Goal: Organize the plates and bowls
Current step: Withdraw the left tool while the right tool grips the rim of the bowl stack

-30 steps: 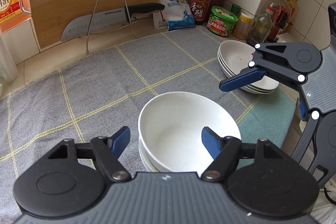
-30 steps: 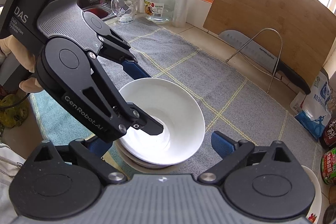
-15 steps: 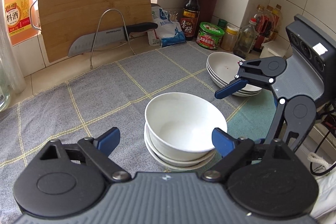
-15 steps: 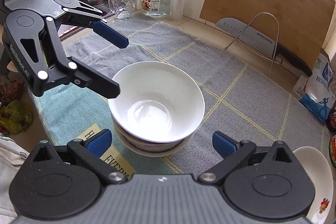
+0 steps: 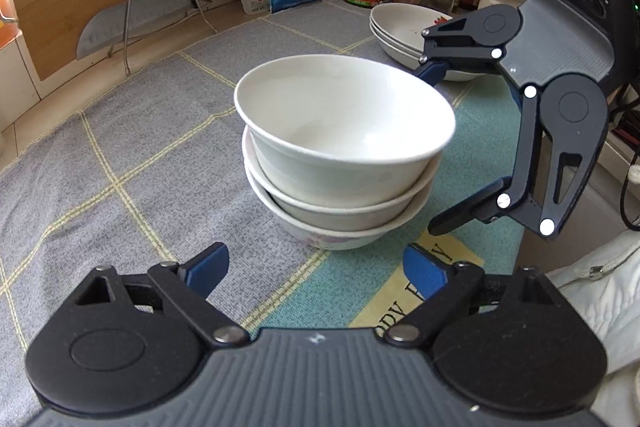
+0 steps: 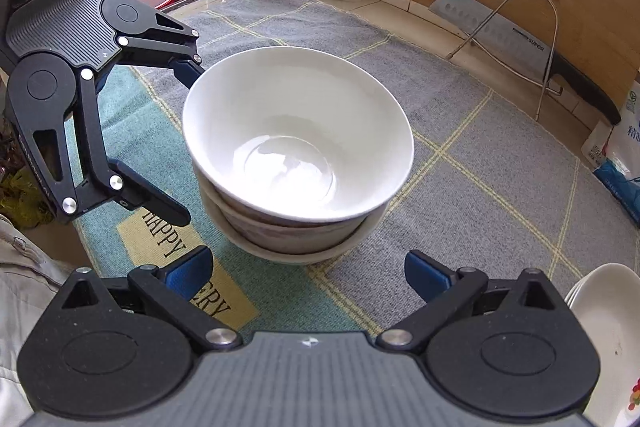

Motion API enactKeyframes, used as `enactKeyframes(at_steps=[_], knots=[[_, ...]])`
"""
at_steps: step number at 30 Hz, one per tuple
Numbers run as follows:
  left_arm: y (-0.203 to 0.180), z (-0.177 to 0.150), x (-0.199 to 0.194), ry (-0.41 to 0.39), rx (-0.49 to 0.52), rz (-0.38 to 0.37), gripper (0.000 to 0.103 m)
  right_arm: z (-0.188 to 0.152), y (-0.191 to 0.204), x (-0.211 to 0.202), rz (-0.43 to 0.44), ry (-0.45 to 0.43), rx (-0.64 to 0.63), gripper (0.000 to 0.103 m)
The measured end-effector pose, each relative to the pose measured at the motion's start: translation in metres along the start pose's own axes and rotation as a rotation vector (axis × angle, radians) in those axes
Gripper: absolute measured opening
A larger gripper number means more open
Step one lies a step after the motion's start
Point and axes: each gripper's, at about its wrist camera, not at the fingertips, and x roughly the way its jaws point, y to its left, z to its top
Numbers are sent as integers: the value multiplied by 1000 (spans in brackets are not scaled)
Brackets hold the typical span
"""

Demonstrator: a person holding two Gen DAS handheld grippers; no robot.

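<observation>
Bowl stack (image 5: 340, 163) sits on the grey checked cloth (image 5: 120, 155), three nested, top bowl (image 6: 298, 139) canted in the one below, plate stack (image 5: 404, 31) well apart behind it. Left gripper (image 5: 316, 267) and right gripper (image 6: 308, 273) both open wide and empty, one each side of the stack. Looks like a two-sided lift or nudge: I'd go low, pads (image 5: 210, 265) on the bottom bowl's wall, close both evenly, else the tilted top bowl slides off
</observation>
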Motion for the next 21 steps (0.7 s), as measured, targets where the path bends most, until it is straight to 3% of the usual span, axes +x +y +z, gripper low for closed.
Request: enactKeyframes(at_steps=[11,21], knots=[[-1,6,26,3,135,-54,90,4,-9,26,54,8,-73,103],[-3,12,24,14,206,-130,80,10,-10,25,109,-4,-111,100]])
